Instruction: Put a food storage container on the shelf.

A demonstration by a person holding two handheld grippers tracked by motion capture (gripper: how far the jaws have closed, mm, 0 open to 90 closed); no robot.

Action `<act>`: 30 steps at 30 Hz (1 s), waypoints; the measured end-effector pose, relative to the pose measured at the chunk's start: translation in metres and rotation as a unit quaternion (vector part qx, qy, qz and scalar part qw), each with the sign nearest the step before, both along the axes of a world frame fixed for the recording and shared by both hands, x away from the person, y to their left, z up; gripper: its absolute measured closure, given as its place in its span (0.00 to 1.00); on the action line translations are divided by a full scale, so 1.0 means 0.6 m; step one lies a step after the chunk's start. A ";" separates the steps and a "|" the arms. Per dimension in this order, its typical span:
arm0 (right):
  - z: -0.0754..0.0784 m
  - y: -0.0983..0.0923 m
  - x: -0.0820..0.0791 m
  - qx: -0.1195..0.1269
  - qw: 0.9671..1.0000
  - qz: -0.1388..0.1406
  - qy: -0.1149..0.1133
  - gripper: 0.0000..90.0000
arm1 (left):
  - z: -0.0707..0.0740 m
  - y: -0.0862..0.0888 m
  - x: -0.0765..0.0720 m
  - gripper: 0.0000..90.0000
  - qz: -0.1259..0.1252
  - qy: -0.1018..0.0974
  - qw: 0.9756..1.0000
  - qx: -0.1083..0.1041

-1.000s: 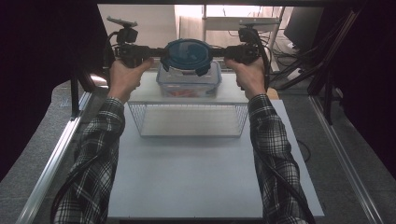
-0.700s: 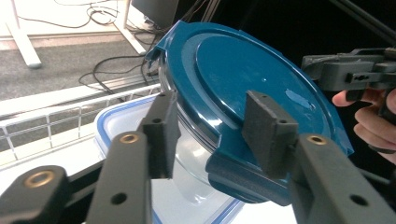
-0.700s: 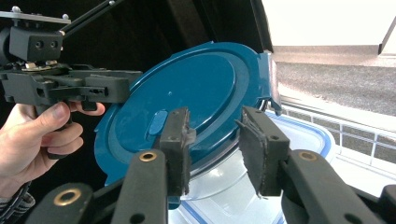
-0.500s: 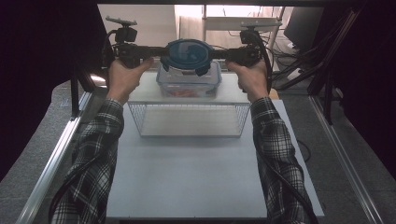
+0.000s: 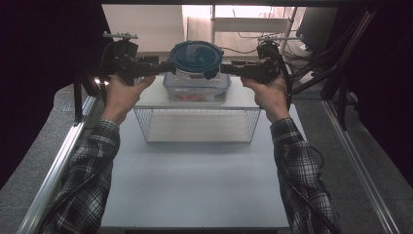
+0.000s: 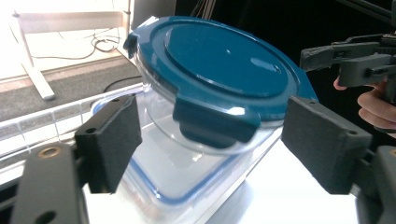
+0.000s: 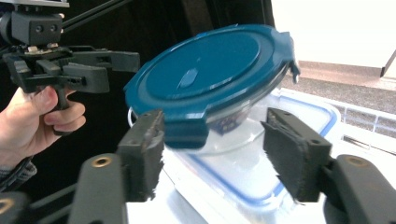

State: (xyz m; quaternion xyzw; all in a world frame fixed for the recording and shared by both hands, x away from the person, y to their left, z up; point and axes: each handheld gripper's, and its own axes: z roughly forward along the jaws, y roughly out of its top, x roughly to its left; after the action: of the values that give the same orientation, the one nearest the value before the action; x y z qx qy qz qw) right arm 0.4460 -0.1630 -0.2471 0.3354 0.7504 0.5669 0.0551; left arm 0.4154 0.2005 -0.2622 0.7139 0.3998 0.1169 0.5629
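Both sets of my jaws have just been opening and now stand spread, pads off the round glass bowl (image 5: 197,66) with its blue lid (image 6: 219,65), which sat gripped between them a second ago. Nearest me the white worktop (image 5: 195,185) lies bare; beyond it a wire rack (image 5: 197,124) carries a clear rectangular container (image 5: 197,90). On that container the bowl rests tilted, between my left gripper (image 5: 163,68) and right gripper (image 5: 229,69).

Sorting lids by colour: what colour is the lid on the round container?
Dark teal blue lid on the clear round container, clearest in the left gripper view.
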 end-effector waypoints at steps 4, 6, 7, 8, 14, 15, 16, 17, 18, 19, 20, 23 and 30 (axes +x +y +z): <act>-0.016 -0.005 -0.020 -0.007 1.000 0.007 -0.007 0.31 | -0.013 -0.002 -0.020 0.12 -0.006 -0.010 1.000 0.004; -0.023 -0.006 -0.026 -0.010 1.000 0.009 -0.009 0.29 | -0.021 -0.005 -0.029 0.10 -0.011 -0.014 1.000 0.007; -0.027 -0.006 -0.030 -0.011 1.000 0.010 -0.011 0.27 | -0.025 -0.008 -0.033 0.09 -0.011 -0.014 1.000 0.011; -0.032 -0.005 -0.033 -0.013 1.000 0.013 -0.012 0.26 | -0.030 -0.009 -0.036 0.08 -0.014 -0.016 1.000 0.015; -0.056 -0.002 -0.053 -0.027 0.999 0.020 -0.021 0.22 | -0.063 -0.021 -0.054 0.05 -0.027 -0.014 0.999 0.026; -0.061 0.000 -0.058 -0.029 0.999 0.023 -0.022 0.22 | -0.067 -0.022 -0.056 0.04 -0.029 -0.013 0.999 0.027; -0.064 0.000 -0.061 -0.032 0.999 0.025 -0.024 0.21 | -0.072 -0.024 -0.058 0.04 -0.032 -0.013 0.999 0.029; -0.068 0.001 -0.065 -0.034 0.999 0.027 -0.024 0.20 | -0.076 -0.026 -0.061 0.04 -0.030 -0.014 0.999 0.033; -0.071 0.002 -0.069 -0.038 0.999 0.029 -0.025 0.20 | -0.080 -0.028 -0.064 0.04 -0.031 -0.015 0.999 0.036; -0.074 0.003 -0.073 -0.041 0.998 0.030 -0.026 0.19 | -0.085 -0.030 -0.067 0.04 -0.034 -0.016 0.999 0.038; -0.078 0.004 -0.077 -0.043 0.998 0.031 -0.028 0.19 | -0.088 -0.031 -0.069 0.03 -0.035 -0.016 0.999 0.038; -0.086 0.005 -0.085 -0.046 0.998 0.034 -0.029 0.17 | -0.096 -0.037 -0.077 0.03 -0.039 -0.021 0.998 0.046; -0.100 0.003 -0.099 -0.056 0.997 0.032 -0.032 0.14 | -0.109 -0.041 -0.096 0.02 -0.044 -0.027 0.998 0.047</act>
State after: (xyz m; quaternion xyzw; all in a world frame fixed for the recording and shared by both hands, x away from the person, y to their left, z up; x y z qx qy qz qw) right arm 0.3866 -0.1609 -0.3069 0.2890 0.7890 0.5363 0.0794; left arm 0.3578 0.1761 -0.3278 0.7531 0.3467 0.1294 0.5440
